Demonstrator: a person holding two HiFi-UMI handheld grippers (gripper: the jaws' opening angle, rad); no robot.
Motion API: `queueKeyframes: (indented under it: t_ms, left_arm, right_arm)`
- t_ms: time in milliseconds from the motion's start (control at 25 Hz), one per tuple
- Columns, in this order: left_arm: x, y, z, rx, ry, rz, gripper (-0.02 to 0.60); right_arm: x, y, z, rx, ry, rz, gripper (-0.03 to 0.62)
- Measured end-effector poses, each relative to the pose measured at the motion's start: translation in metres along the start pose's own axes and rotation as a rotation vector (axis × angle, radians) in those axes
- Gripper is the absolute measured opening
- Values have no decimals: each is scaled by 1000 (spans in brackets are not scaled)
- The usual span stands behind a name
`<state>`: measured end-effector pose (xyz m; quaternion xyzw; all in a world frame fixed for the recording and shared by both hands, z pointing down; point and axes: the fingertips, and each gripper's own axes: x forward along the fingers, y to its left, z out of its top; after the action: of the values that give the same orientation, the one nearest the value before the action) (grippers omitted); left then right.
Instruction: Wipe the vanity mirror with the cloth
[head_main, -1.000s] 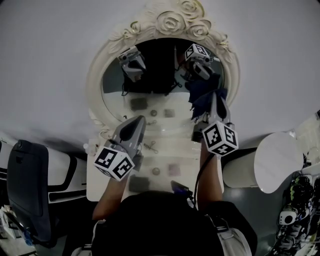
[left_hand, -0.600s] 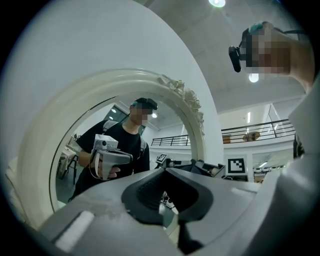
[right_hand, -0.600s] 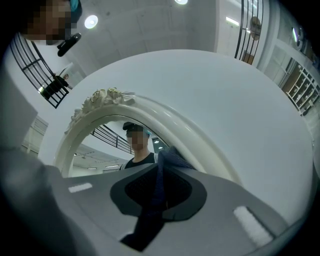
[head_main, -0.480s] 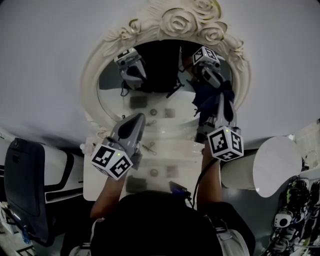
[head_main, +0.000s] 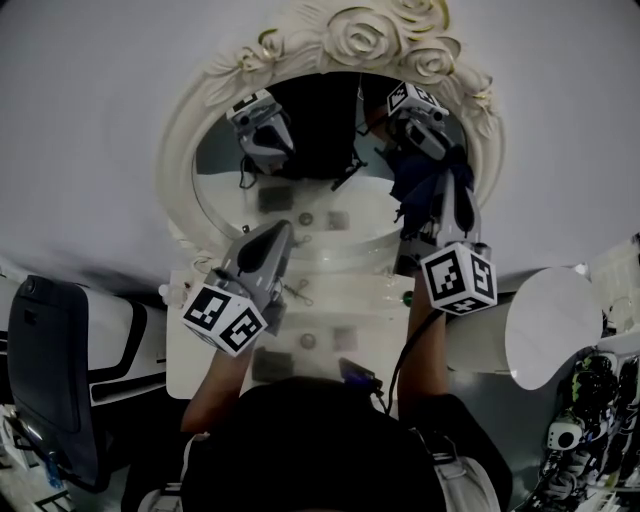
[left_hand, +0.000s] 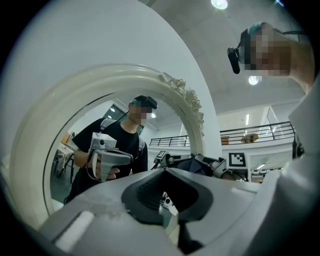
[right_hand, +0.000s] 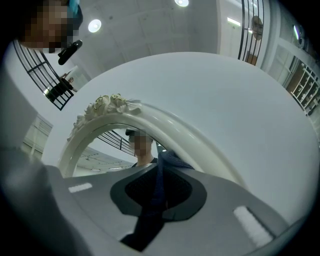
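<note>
Firstly, we record the vanity mirror (head_main: 320, 195): oval glass in a cream frame with carved roses at its crest, upright at the back of a white vanity top (head_main: 345, 295). The cloth (head_main: 420, 195) is dark blue and lies against the glass at its right side. The right gripper (head_main: 432, 212) has its jaws clamped on the cloth, a grip we see only in its own view. The left gripper (head_main: 272, 238) sits low before the mirror, jaws together with nothing between them.
</note>
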<state>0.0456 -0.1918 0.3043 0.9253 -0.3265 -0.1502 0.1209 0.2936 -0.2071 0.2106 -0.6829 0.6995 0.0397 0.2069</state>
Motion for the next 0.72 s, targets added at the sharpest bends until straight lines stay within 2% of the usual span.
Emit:
queueKeyframes:
  t_ms: [720]
  left_arm:
    - [-19, 7, 24, 26, -37, 9, 2]
  right_arm:
    - [16, 33, 27, -36, 3, 27, 40]
